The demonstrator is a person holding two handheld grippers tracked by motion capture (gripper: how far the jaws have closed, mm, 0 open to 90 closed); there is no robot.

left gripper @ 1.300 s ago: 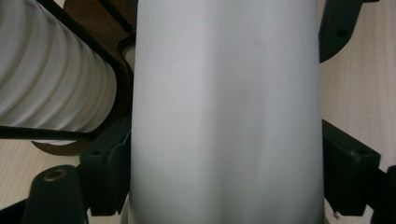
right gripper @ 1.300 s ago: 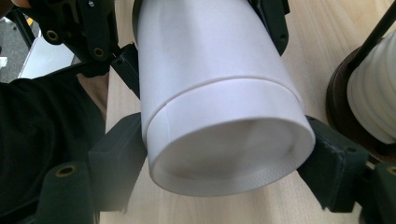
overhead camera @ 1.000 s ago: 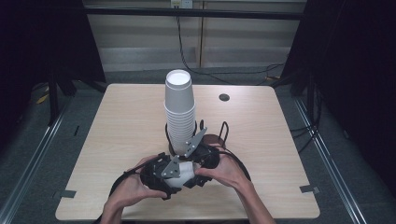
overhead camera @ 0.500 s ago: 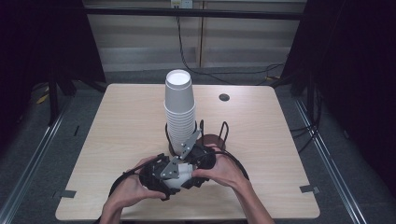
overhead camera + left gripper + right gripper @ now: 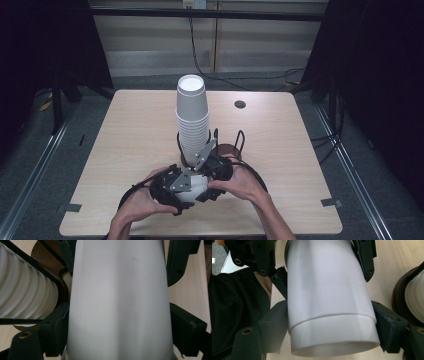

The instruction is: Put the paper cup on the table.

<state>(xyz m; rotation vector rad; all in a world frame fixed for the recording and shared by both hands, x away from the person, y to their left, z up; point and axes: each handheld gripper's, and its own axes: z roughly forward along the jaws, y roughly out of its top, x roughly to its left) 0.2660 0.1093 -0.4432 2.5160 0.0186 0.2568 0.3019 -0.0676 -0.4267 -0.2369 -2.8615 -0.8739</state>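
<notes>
A white paper cup (image 5: 196, 186) lies sideways between my two grippers near the table's front edge. A seam around it (image 5: 332, 315) suggests two nested cups. My left gripper (image 5: 185, 190) holds one end. Its jaws have just been opening, and in the left gripper view they still touch both sides of the cup (image 5: 117, 300). My right gripper (image 5: 204, 175) is shut on the other, wider end (image 5: 332, 335). In the right gripper view the left gripper's jaws flank the far end of the cup. A tall stack of white cups (image 5: 191, 115) stands just behind.
The stack sits in a black wire holder (image 5: 240, 137) on a dark round base at the middle of the wooden table (image 5: 135, 130). A small dark round hole (image 5: 240, 104) marks the far right of the table. Black cables loop around both hands.
</notes>
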